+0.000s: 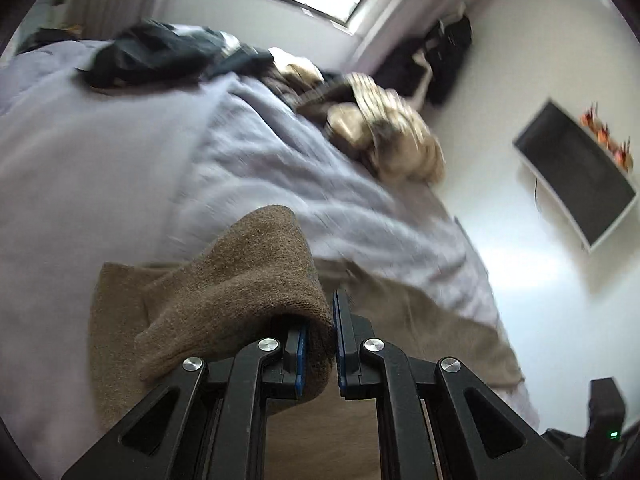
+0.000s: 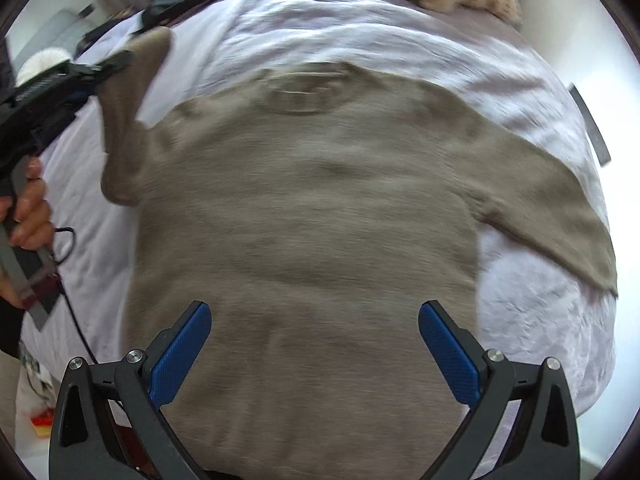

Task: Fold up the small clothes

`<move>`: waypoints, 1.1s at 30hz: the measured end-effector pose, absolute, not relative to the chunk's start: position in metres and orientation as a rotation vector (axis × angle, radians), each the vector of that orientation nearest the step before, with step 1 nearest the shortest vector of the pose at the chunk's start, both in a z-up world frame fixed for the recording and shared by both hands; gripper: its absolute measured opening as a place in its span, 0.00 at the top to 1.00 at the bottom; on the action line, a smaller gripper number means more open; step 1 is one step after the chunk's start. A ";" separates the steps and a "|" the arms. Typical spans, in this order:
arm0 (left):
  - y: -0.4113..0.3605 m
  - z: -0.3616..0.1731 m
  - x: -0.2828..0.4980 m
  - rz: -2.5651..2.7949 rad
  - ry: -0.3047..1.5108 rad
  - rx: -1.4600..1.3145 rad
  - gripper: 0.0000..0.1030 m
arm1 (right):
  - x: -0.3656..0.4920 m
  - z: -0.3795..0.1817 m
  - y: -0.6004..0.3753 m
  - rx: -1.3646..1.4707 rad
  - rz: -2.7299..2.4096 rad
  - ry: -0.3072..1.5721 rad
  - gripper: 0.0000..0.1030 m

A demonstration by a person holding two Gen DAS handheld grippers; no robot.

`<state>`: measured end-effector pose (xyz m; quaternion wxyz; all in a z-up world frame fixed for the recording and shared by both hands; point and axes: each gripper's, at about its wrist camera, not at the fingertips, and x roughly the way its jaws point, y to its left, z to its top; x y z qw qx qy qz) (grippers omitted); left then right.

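While the left claw [image 1: 334, 344] is clenched on the cuff of the sweater's sleeve [image 1: 240, 292], the cloth drapes over its left finger and hangs clear of the bed [image 1: 100, 168]. Beneath the right claw [image 2: 315, 344], whose jaws stand wide and released with nothing between them, the sweater [image 2: 304, 220] lies flat on its front or back; blur makes it hard to say which. Its long axis runs straight ahead of that claw, hem nearest, collar [image 2: 300, 92] farthest. The lifted sleeve stands up ahead and to the left of it, so the left hand [image 2: 30, 208] is the nearer one for laying that sleeve across the body. The other sleeve [image 2: 560, 208] stretches out flat to the right, ahead of the right claw, which looks best placed for it. Beyond the collar, dark clothes [image 1: 152, 56] and a tan heap [image 1: 384, 132] sit on the bed, well apart from the sweater and not in the way.
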<state>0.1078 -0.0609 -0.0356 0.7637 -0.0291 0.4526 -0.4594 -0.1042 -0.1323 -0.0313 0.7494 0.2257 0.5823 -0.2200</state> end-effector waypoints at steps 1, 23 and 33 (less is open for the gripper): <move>-0.081 -0.047 0.096 -0.999 1.001 -0.005 0.88 | -0.111 -0.035 -0.141 0.509 -0.499 1.277 0.00; 0.020 -0.118 0.185 -0.524 1.225 0.165 0.33 | 0.004 -0.072 -0.126 0.031 -0.321 1.226 0.00; 0.041 -0.168 0.209 -0.530 1.363 0.096 0.34 | 0.088 -0.130 -0.106 -0.327 -0.225 1.251 0.86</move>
